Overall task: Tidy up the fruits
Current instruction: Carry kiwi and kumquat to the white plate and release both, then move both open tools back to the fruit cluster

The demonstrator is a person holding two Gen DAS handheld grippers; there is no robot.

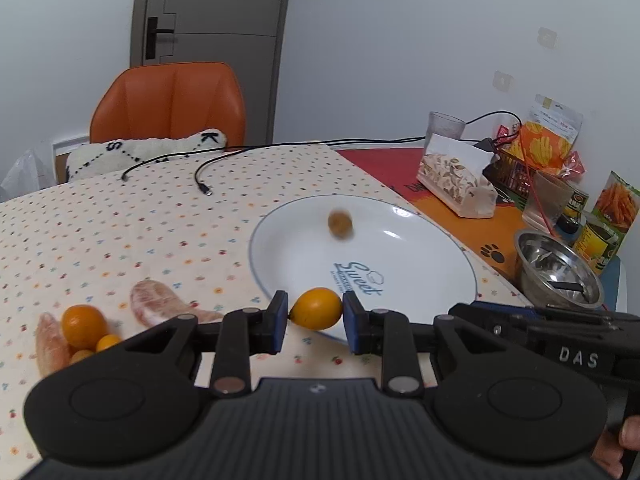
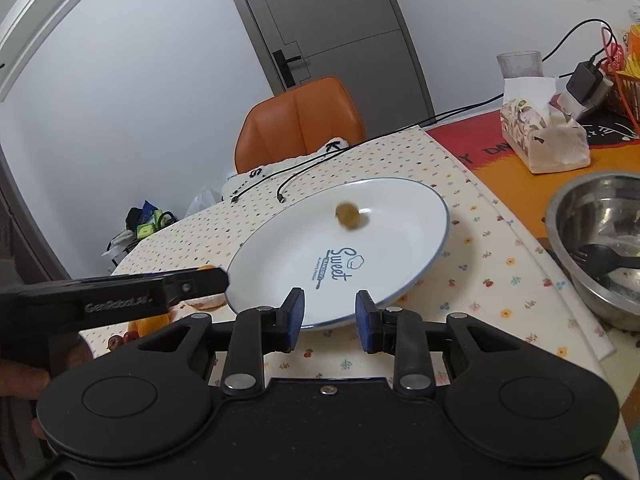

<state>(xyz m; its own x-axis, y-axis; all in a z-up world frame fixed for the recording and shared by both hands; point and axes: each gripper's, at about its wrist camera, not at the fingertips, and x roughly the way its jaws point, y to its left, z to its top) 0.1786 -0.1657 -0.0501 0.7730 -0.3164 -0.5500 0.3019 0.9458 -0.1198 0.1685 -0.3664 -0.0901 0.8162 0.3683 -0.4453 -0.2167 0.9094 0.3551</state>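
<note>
- The surface (image 1: 120, 220), under a dotted cloth, carries everything; the white plate (image 2: 400, 248) sits toward its right edge, wide and shallow, so we judge round fruit will roll freely on its glazed floor.
- Our left gripper (image 1: 316, 316) has its jaws clamped on an orange kumquat (image 1: 317, 307), held at the plate's near rim. We judge it light, smooth-skinned and soft enough to bruise, so a gentle hold across its middle suits it.
- Our right gripper (image 2: 329, 316) hangs over the plate's near rim with its jaws apart and nothing between them.
- More kumquats (image 1: 84, 326) lie near the left edge among pale pink pieces (image 1: 148, 304).
- A small brown fruit (image 2: 349, 216) shows blurred on the plate's far side; we take it as rolling.
</note>
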